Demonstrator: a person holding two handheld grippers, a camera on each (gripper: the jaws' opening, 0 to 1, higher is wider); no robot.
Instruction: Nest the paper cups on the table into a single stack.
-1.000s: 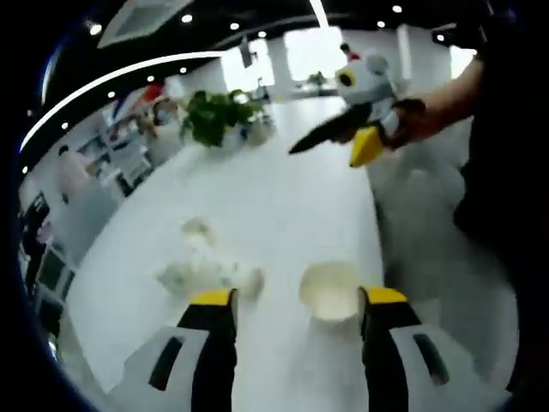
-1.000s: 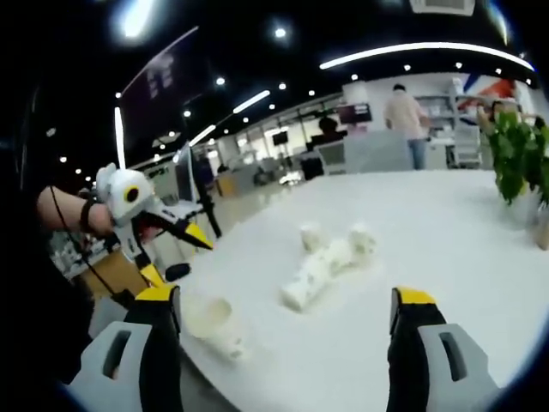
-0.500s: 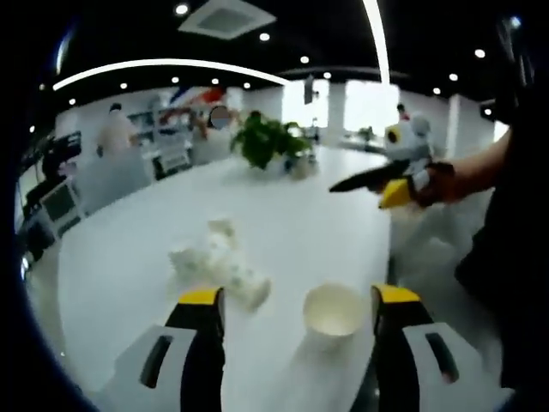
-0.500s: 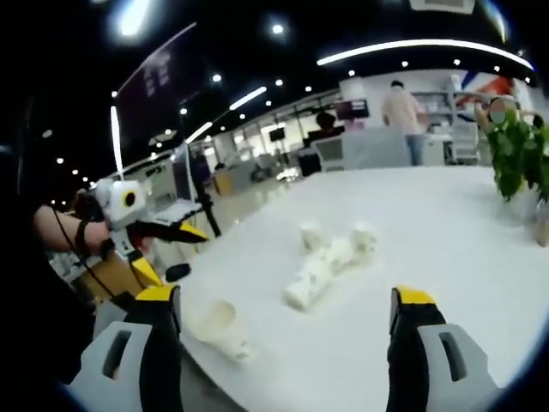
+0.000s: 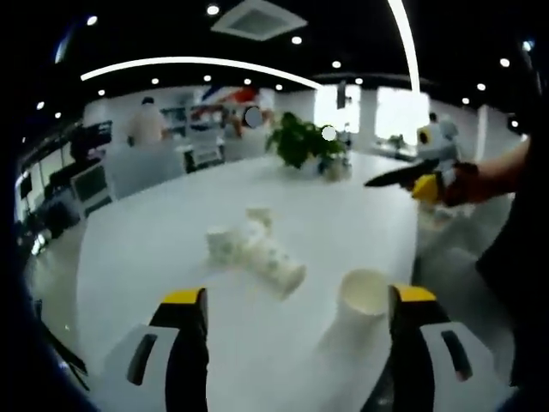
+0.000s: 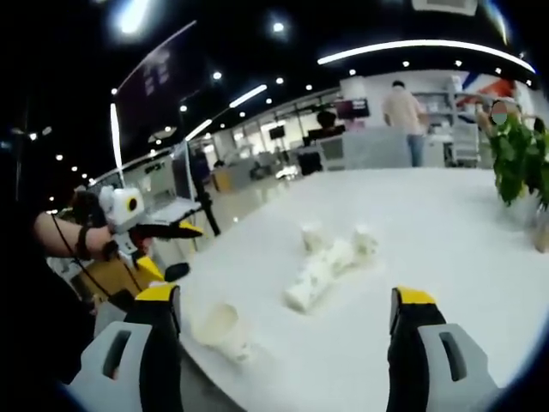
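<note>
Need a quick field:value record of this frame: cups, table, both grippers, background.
surface: white table
lone cup: paper cup near the table's edge, apart from the others
cluster: cups lying on their sides, some already nested, mid-table
left gripper: open, holding nothing, above the table
right gripper: open, holding nothing
background: potted plant at the far end; a person standing

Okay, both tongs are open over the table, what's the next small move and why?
Probably lower the left tongs onto the single paper cup near the table edge. It sits closest, between the open jaws, apart from the lying cup cluster, and the right tongs hold nothing.
</note>
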